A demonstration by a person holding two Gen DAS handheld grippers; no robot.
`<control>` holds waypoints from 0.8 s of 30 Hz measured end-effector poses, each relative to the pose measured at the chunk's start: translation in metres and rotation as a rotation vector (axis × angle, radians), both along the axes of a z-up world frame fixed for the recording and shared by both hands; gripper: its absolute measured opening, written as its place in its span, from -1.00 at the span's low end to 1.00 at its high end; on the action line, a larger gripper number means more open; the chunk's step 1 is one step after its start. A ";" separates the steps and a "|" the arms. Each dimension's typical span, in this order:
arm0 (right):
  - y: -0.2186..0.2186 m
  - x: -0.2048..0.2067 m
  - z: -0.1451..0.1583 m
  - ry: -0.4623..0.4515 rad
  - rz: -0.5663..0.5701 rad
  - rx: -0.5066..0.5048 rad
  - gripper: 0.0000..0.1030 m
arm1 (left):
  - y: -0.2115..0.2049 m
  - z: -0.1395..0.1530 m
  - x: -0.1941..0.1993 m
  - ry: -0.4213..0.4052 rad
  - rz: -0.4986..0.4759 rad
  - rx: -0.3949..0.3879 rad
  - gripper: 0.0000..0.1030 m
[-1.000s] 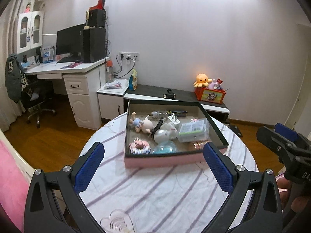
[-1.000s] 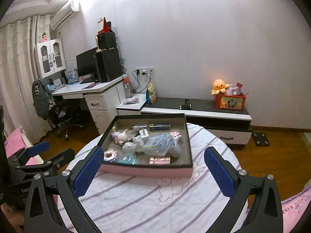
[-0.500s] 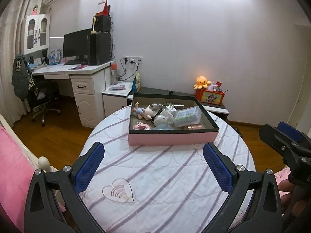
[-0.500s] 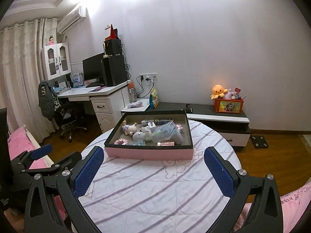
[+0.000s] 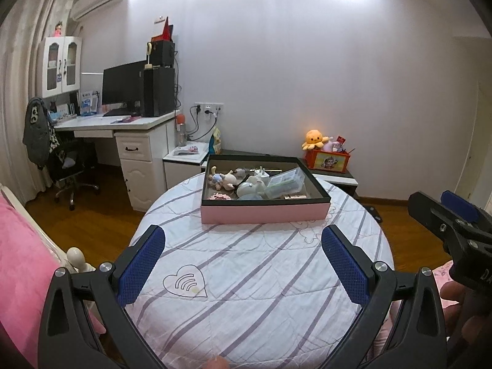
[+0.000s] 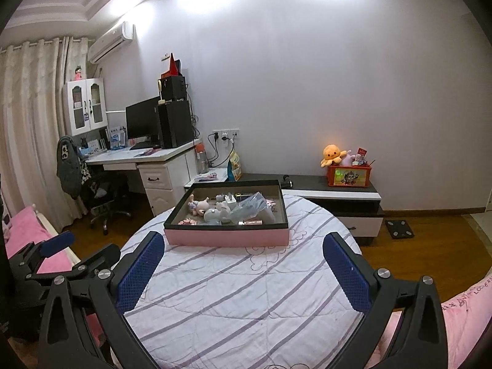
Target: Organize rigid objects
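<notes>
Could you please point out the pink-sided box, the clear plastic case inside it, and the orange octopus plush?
Pink-sided cardboard box with black rim (image 5: pixel 264 212): left wrist view, on its pink front wall.
Clear plastic case (image 5: pixel 284 182): left wrist view, on its lid.
Orange octopus plush (image 6: pixel 331 153): right wrist view, on its head.

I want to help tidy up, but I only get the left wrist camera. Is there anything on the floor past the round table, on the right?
Observer: Yes. The right wrist view shows a flat black square scale lying on the wooden floor, near the end of the low black-and-white cabinet.
Operator: And what's hiding behind the pink black-rimmed box?
Observer: A small black object lies on the cabinet top, just behind the box; too small to identify.
</notes>
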State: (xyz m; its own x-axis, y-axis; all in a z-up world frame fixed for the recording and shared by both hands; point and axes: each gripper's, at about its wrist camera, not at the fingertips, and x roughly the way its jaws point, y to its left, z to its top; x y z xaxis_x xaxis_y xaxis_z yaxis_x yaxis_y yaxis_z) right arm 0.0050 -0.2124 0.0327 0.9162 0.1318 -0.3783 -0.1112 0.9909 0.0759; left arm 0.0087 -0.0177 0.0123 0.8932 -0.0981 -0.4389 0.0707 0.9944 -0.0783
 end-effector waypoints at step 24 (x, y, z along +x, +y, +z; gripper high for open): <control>0.011 -0.005 -0.009 -0.005 0.001 -0.008 1.00 | 0.009 -0.001 -0.013 -0.041 0.049 0.022 1.00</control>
State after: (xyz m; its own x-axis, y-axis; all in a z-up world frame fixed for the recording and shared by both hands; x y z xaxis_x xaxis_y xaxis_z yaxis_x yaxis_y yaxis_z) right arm 0.0002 -0.2014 0.0234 0.9178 0.1301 -0.3751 -0.1129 0.9913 0.0676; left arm -0.0039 -0.0084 0.0111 0.9140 -0.0442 -0.4033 0.0241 0.9982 -0.0546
